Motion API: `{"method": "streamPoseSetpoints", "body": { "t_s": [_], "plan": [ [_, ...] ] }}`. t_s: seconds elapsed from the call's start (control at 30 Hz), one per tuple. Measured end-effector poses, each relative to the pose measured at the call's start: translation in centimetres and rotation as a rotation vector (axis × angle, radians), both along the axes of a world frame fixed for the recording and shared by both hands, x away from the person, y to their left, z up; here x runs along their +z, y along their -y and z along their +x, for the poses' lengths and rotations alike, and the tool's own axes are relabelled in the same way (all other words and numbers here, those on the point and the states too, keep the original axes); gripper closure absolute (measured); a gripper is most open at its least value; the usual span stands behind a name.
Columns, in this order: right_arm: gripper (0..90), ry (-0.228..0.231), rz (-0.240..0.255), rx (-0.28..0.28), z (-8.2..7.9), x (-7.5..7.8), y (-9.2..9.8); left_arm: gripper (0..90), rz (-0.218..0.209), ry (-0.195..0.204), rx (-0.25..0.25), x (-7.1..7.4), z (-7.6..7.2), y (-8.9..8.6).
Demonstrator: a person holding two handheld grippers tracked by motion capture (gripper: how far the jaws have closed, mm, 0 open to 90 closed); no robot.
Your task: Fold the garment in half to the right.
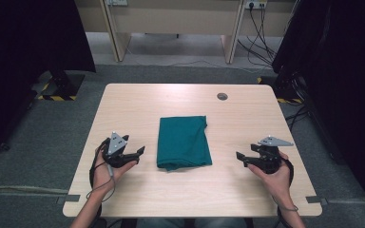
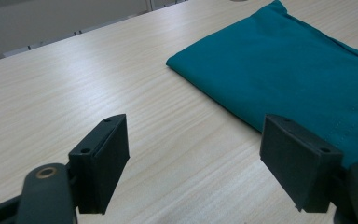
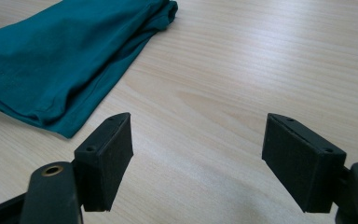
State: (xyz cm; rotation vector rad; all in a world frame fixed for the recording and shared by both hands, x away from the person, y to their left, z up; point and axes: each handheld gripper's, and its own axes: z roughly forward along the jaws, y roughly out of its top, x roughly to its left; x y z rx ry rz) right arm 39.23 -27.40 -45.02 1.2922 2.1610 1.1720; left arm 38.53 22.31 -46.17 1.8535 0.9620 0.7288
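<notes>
1. While both hands are resting low on the pale wooden worktop (image 1: 138,99), a folded teal cloth (image 1: 183,141) is lying flat near its middle, with bare wood showing all round it.
2. Seen from the high view, the cloth is lying between the two grippers, with its bunched, thicker fold at the edge nearest the person and its smoother edge pointing away.
3. To the cloth's left, the left gripper (image 1: 137,153) is sitting in the person's left hand (image 1: 103,171), pointing toward the cloth's near left corner and staying apart from it.
4. Its jaws are standing spread wide with nothing between them; in the left gripper view the left gripper (image 2: 196,156) is looking across bare wood, and the cloth (image 2: 289,70) is lying ahead and off to the right, reaching behind the right jaw.
5. To the cloth's right, the right gripper (image 1: 241,158) is being held in the person's right hand (image 1: 275,178), aiming toward the cloth's near right corner with a gap of bare worktop between them.
6. Its jaws are likewise gaping wide and pinching nothing; in the right gripper view the right gripper (image 3: 198,156) is hovering over bare wood, with the cloth (image 3: 60,56) lying ahead and to the left.
7. Beyond the cloth, near the worktop's far right edge, a small round grommet (image 1: 222,96) is sitting in the surface.
</notes>
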Motion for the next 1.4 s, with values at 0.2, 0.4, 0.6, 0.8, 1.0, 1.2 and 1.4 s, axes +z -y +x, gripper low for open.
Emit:
{"method": "streamPoseSetpoints", "body": {
  "t_s": [0.2, 0.4, 0.6, 0.8, 1.0, 1.2, 1.4],
  "plan": [
    [24.9, 0.002, -0.001, -0.024, -0.3, -0.5, 0.6, 23.4, -0.004, 0.004, 0.006, -0.1, -0.2, -0.2],
    [24.8, 0.009, 0.003, -0.054, -0.7, -1.0, 1.3, 23.4, -0.008, 0.001, 0.014, -0.4, -0.3, -0.4],
    [24.4, 0.005, 0.003, -0.068, -0.9, -1.7, 1.7, 23.4, -0.004, -0.002, 0.018, -0.8, -0.4, -0.5],
    [24.2, 0.0, -0.004, -0.075, -0.8, -2.0, 1.8, 23.4, -0.006, -0.001, 0.023, -1.0, -0.4, -0.6],
    [24.2, 0.003, -0.003, -0.085, -0.9, -2.4, 1.9, 23.4, -0.012, -0.005, 0.025, -1.4, -0.5, -0.6],
    [24.3, 0.005, -0.01, -0.083, -1.0, -2.8, 1.8, 23.4, -0.016, -0.013, 0.025, -1.9, -0.5, -0.5],
    [24.5, 0.01, -0.008, -0.086, -1.0, -2.8, 1.8, 23.2, -0.011, -0.012, 0.025, -2.0, -0.5, -0.5]
  ]
}}
